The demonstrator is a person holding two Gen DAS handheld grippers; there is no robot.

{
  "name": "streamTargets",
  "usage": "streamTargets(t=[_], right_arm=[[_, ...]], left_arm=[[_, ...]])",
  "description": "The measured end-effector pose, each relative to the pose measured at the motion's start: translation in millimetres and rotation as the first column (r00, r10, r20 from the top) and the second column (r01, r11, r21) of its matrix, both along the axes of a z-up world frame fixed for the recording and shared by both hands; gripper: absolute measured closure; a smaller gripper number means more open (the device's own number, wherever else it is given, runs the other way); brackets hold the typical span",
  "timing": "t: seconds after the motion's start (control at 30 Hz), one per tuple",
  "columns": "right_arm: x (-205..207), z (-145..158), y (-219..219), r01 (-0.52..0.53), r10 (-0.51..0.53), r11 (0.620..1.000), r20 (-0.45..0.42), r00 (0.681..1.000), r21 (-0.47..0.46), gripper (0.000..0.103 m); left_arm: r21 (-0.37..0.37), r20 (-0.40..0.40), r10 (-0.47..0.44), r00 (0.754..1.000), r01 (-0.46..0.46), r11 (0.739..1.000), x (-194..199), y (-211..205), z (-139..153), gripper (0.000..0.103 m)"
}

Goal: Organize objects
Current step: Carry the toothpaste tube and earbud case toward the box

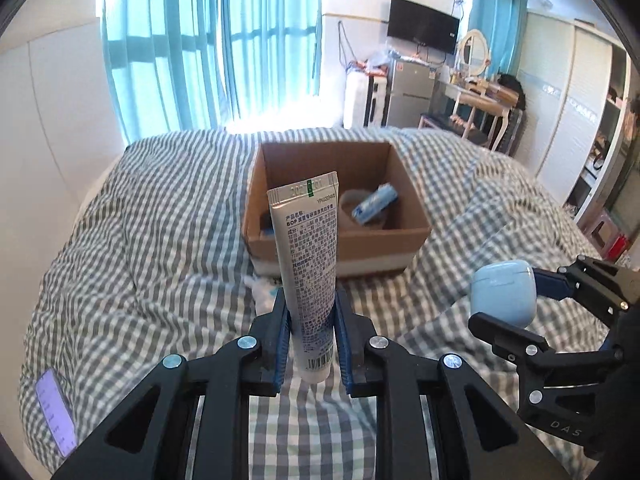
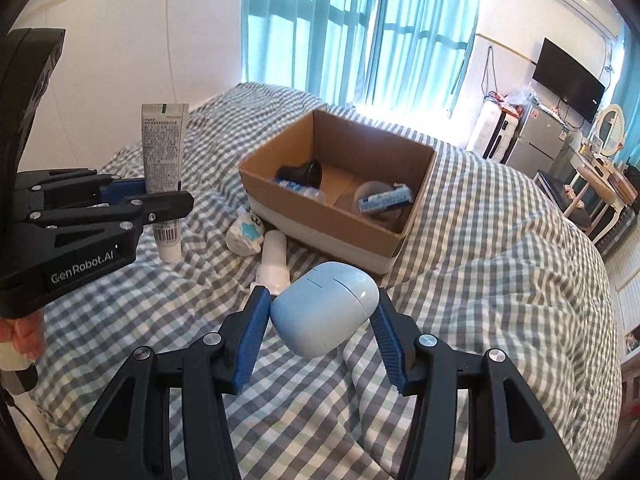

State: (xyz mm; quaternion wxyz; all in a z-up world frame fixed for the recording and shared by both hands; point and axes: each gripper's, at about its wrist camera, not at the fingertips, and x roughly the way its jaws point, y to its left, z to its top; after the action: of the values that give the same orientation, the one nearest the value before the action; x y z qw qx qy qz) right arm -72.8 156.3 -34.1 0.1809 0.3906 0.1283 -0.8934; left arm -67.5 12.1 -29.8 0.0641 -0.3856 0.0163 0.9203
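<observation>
The left gripper (image 1: 311, 320) is clamped on a toothpaste tube (image 1: 310, 264), held upright with its crimped end up, at 6 o'clock of the cardboard box (image 1: 336, 240); the right gripper (image 2: 320, 316) is closed around a pale blue earbud case (image 2: 326, 312), carried above the checked bed (image 2: 480, 280); inside the box a blue-and-white tube (image 2: 385, 199) and a black cup (image 2: 301, 173) are seen; a white bottle (image 2: 274, 264) is left lying on the bed at 7 o'clock of the box, beside a small white pouch (image 2: 244, 234).

Toothpaste tube (image 1: 310, 256) upright between tongs (image 1: 311, 316)
</observation>
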Motion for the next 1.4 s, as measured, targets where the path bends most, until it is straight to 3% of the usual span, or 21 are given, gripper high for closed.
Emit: streamTargets(t=[0.4, 0.73, 0.93, 1.13, 1.4], right_arm=[[-45.8, 43.8, 4.7, 0.022, -0.024, 0.999, -0.077, 0.997, -0.029, 0.052], [-130.4, 54.1, -7.0, 0.037, -0.041, 0.998, -0.093, 0.995, -0.046, 0.052], [-190.0, 34.7, -13.9, 0.065, -0.068, 0.996, -0.059, 0.996, -0.056, 0.052], [-246.7, -7.9, -21.2, 0.07, -0.07, 0.997, 0.004, 0.998, -0.032, 0.052], [-274.2, -56.6, -23.4, 0.05, -0.05, 0.999, 0.046, 0.998, -0.001, 0.052]], left_arm=[[-0.031, -0.072, -0.007, 0.997, 0.005, 1.0, -52.0, -0.6, 39.7, 0.083], [-0.035, -0.074, -0.03, 0.997, 0.027, 0.999, -136.0, 5.7, 41.7, 0.083], [-0.047, -0.041, -0.047, 0.998, 0.045, 0.998, -189.5, 8.5, 22.4, 0.083], [-0.074, 0.015, -0.066, 0.998, 0.067, 0.995, -238.0, 13.6, -12.5, 0.083], [-0.074, 0.101, -0.092, 0.991, 0.099, 0.992, -268.8, 14.5, -62.2, 0.082]])
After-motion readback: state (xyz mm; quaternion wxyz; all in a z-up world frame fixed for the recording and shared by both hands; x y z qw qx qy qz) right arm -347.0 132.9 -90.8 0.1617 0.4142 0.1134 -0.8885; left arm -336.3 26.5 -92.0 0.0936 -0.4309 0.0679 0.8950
